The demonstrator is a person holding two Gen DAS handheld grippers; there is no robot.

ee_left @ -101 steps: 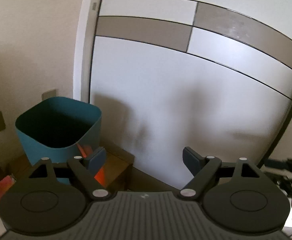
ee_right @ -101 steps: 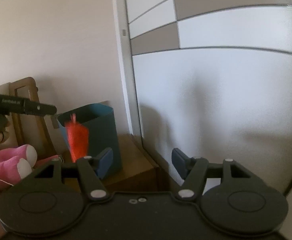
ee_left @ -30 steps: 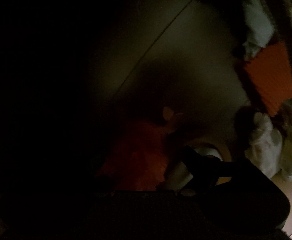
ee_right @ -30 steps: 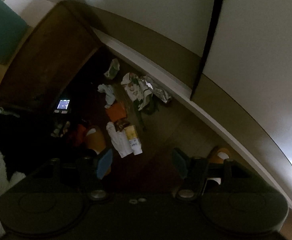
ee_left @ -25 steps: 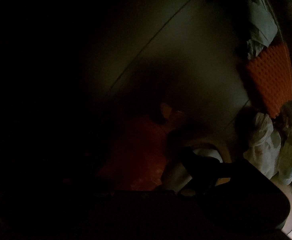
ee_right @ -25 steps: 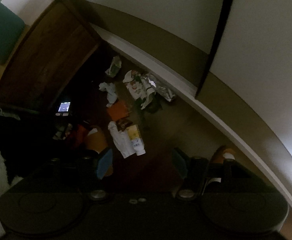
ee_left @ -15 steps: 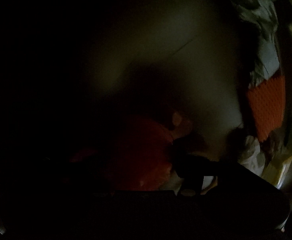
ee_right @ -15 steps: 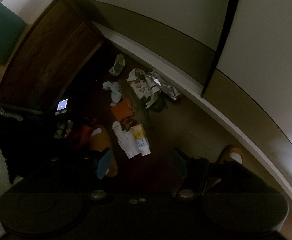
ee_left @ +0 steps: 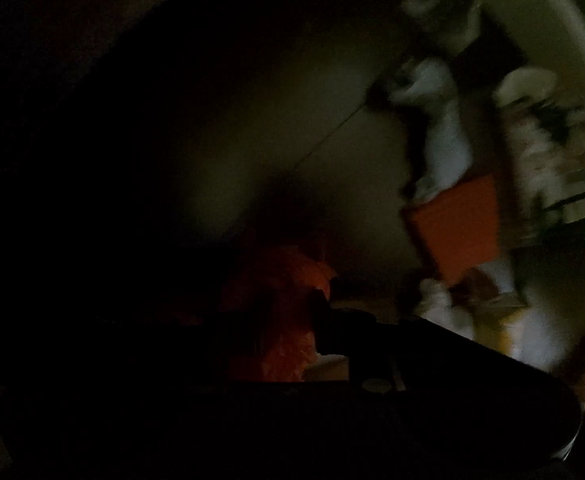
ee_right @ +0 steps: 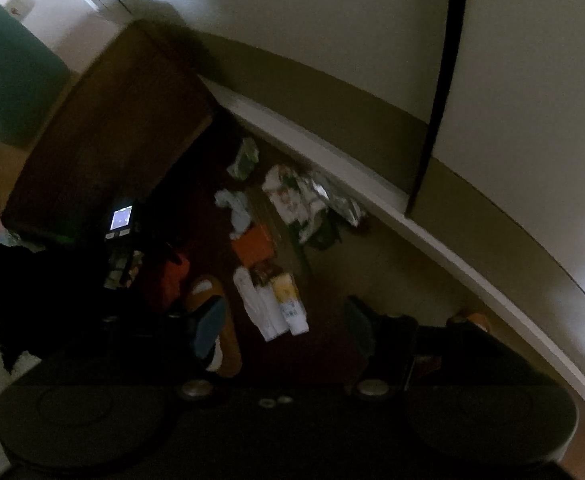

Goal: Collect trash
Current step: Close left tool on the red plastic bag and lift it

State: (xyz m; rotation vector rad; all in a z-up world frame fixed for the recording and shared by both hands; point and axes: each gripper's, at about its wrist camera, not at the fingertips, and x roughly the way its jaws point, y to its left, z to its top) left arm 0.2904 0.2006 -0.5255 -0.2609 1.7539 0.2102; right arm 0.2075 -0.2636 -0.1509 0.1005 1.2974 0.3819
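Trash lies scattered on the floor [ee_right: 372,264] in a loose cluster, with an orange square piece [ee_right: 252,246] near its middle. Just beyond the orange square piece sits a crumpled white tissue [ee_right: 234,206], and farther that way a small greenish wrapper [ee_right: 245,158]. To its right, toward the white baseboard [ee_right: 332,160], lies a printed crumpled wrapper [ee_right: 296,196]. On its near side rest a white bag [ee_right: 258,304] and a yellow-and-white packet [ee_right: 290,300], side by side.

In the dim, blurred left wrist view, the left gripper [ee_left: 276,320] has just been closing its jaws, and a red crumpled piece of trash [ee_left: 280,304] sits between them, gripped; the orange square piece [ee_left: 456,232] lies on the floor to its right. The right gripper [ee_right: 284,328] hovers with its jaws wide and nothing between them, above the white bag and the packet.

A brown wooden cabinet [ee_right: 108,128] stands left of the cluster, and a teal bin [ee_right: 4,76] shows at the far left edge.
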